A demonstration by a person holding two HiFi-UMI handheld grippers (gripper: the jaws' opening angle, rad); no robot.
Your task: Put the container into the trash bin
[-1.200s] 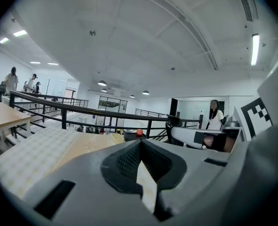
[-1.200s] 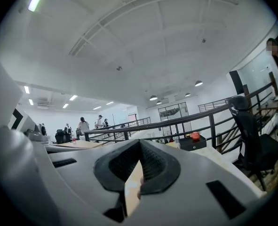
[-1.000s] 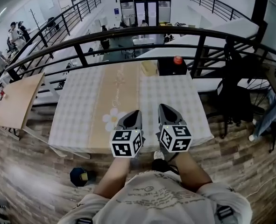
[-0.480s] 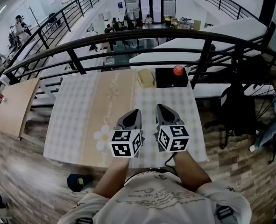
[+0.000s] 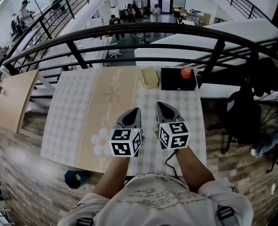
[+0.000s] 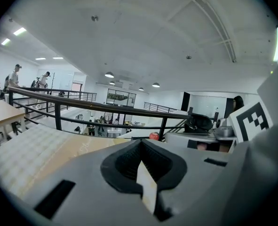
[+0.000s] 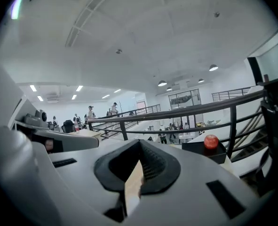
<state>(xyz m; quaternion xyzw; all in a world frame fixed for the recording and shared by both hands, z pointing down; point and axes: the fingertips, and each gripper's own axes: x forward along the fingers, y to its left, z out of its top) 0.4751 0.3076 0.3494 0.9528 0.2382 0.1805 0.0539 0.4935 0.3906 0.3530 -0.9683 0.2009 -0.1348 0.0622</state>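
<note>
On the table (image 5: pixel 77 121), the container (image 5: pixel 149 77) lies just left of the box (image 5: pixel 174 83).

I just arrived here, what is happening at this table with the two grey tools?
A person holds one grey gripper in each hand above a table with a checked cloth. The left gripper and the right gripper are both shut, with nothing between the fingers. At the table's far edge lie a pale yellow container and, beside it, a black square box with a red round object on top. Neither gripper touches them; the container is not yet picked up.
</note>
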